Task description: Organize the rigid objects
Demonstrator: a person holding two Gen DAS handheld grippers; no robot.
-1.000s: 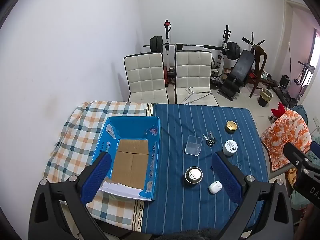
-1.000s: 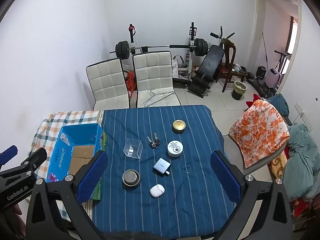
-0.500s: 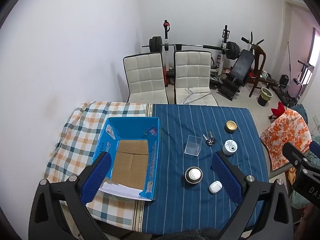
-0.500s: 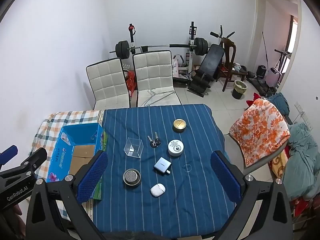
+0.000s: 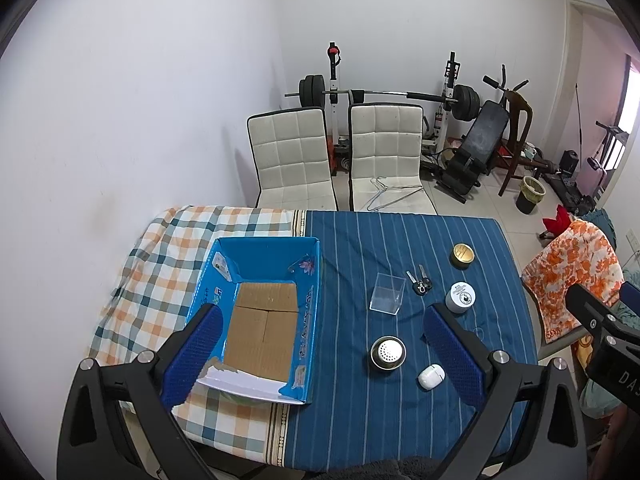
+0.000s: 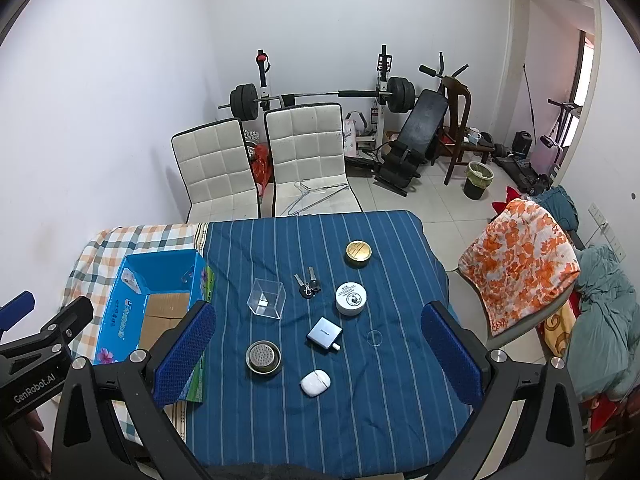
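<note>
An open blue cardboard box (image 5: 256, 312) (image 6: 160, 308) sits on the left of the table. On the blue striped cloth lie a clear plastic cube (image 6: 266, 298), keys (image 6: 308, 282), a gold tin (image 6: 358, 253), a white round jar (image 6: 351, 298), a blue-grey charger (image 6: 324, 333), a steel strainer cup (image 6: 263, 356) and a white earbud case (image 6: 315, 382). My left gripper (image 5: 320, 356) is open and empty, high above the box and cup. My right gripper (image 6: 316, 356) is open and empty, high above the small items.
Two white chairs (image 6: 260, 160) stand behind the table, one with wire hangers. A chair draped in orange floral cloth (image 6: 516, 264) stands at the right. Gym equipment (image 6: 400, 120) lines the back wall. A checked cloth (image 5: 160, 264) covers the table's left part.
</note>
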